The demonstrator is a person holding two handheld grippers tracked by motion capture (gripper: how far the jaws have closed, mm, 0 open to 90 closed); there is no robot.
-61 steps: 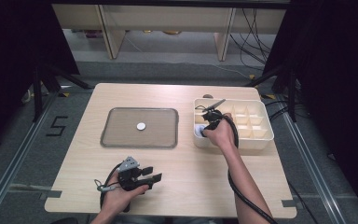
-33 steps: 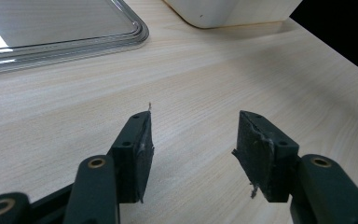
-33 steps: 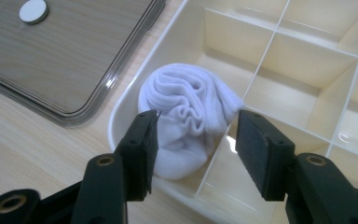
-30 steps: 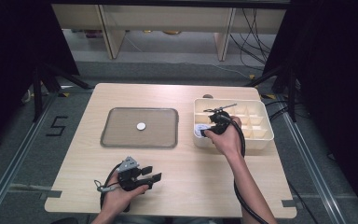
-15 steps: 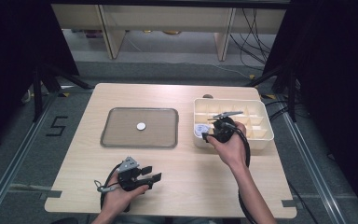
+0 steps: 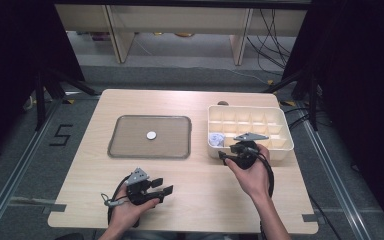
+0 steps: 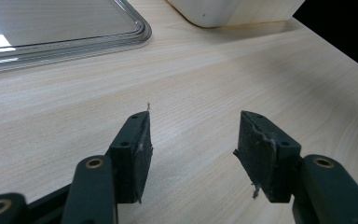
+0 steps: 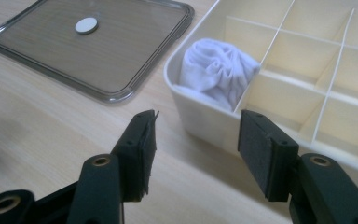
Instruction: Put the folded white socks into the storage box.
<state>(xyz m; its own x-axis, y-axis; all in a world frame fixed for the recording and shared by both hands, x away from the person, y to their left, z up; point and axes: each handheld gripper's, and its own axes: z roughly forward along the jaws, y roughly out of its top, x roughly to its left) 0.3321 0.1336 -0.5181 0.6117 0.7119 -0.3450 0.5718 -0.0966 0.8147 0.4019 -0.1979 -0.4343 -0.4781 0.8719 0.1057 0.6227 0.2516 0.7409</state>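
Now right claw (image 8: pixel 193 154) hangs wide and empty at the box (image 8: pixel 205 119) rim; white cloth (image 8: pixel 216 70) sits bunched in a corner compartment, likely deposited. Left claw (image 7: pixel 191 156), wide, idles low over worktop (image 7: pixel 205 70).

The person's hand covers most of the right gripper (image 6: pixel 223 155) from above, so its jaws barely show there. The white cloth (image 8: pixel 216 71) sits half behind a divider of the compartment box (image 8: pixel 193 116), whose far end runs off the right gripper view. What the small white disc (image 6: pixel 151 135) on the tray (image 6: pixel 125 150) is, I cannot tell.
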